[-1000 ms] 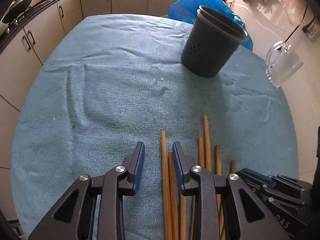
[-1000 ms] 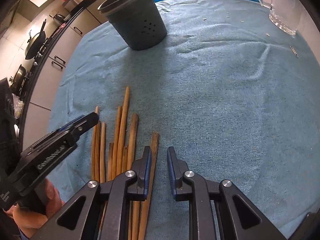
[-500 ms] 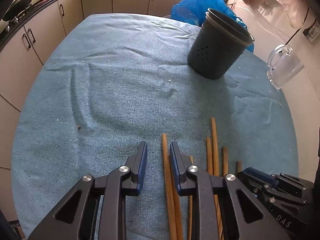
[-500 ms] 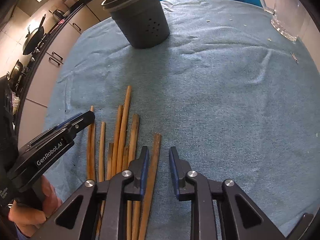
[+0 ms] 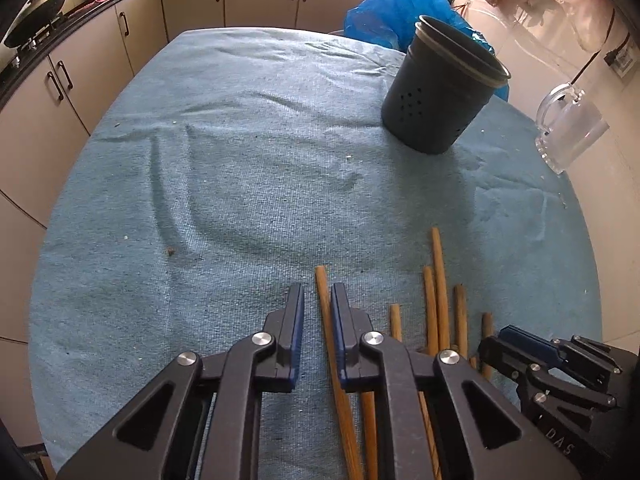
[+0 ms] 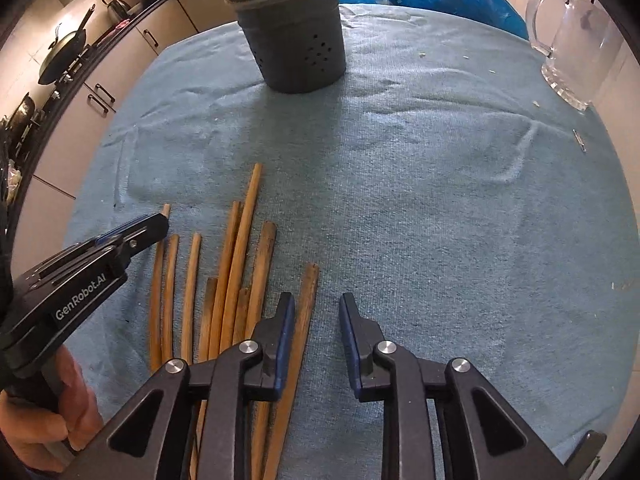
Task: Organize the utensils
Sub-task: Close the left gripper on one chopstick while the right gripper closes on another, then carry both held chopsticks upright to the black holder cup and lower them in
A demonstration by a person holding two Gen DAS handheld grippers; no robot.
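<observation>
1. Nearest the cameras, the left gripper (image 5: 318, 300) points down at the leftmost thin brown wooden chopstick (image 5: 325, 304); its jaws have just been closing, and the stick lies in the narrow gap between them, against the right-hand pad. Whether both pads press on it yet I cannot tell for sure; I judge the grip as just forming.
2. Beside it, the right gripper (image 6: 316, 308) hovers with its jaws apart and nothing clamped; a flatter brown wooden stick (image 6: 306, 312) lies just inside its left pad.
3. Between the two grippers, the rest of the loose bundle of wooden chopsticks (image 6: 236, 264) lies flat and roughly parallel on the blue terry cloth covering the worktop (image 6: 440, 208).
4. Farther back, well apart from the sticks, the dark grey perforated plastic utensil holder (image 5: 440, 100) stands upright; no sticks show above its rim.
5. At the far right edge stands a clear glass mug with a handle (image 5: 568, 132), untouched.
6. My judgement: the organizing has barely begun, since every visible stick is on the cloth and all have yet to go into the holder.
</observation>
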